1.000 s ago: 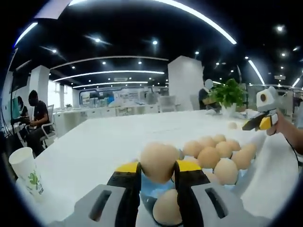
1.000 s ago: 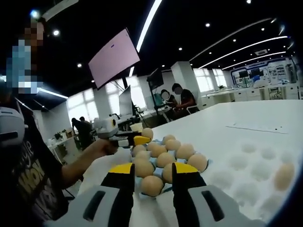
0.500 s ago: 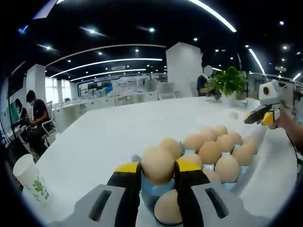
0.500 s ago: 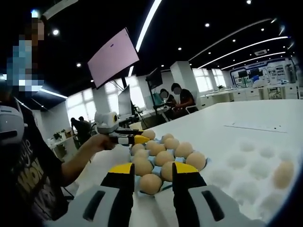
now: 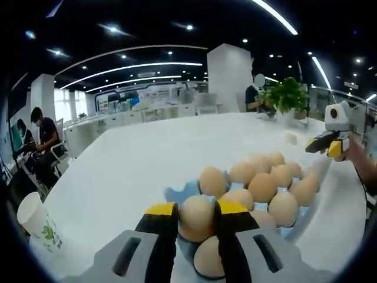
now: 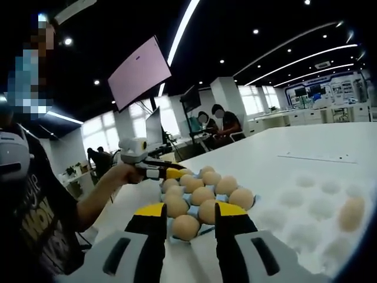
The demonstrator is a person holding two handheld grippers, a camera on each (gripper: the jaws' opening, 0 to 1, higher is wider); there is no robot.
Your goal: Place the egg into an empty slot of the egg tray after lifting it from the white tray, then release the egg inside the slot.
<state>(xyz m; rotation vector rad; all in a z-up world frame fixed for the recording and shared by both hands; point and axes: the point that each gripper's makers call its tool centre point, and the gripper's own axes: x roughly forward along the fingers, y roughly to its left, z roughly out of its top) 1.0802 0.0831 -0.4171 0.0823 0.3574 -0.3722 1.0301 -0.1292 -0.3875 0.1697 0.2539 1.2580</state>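
My left gripper is shut on a tan egg, held low over the near end of the blue egg tray, which carries several eggs. Whether the egg touches a slot I cannot tell. From the right gripper view the left gripper sits at the far end of the egg tray, in a person's hand. My right gripper is open with nothing between its fingers, near that tray's front edge. The white tray lies to its right with one egg. The right gripper hovers beyond the trays.
A paper cup stands at the table's left edge. A potted plant is at the table's far end, and a lone egg lies in front of it. People sit at desks. The person's arm reaches in from the left.
My left gripper has come down with the egg, from above the egg tray to low at its near end. The right gripper has hardly moved.
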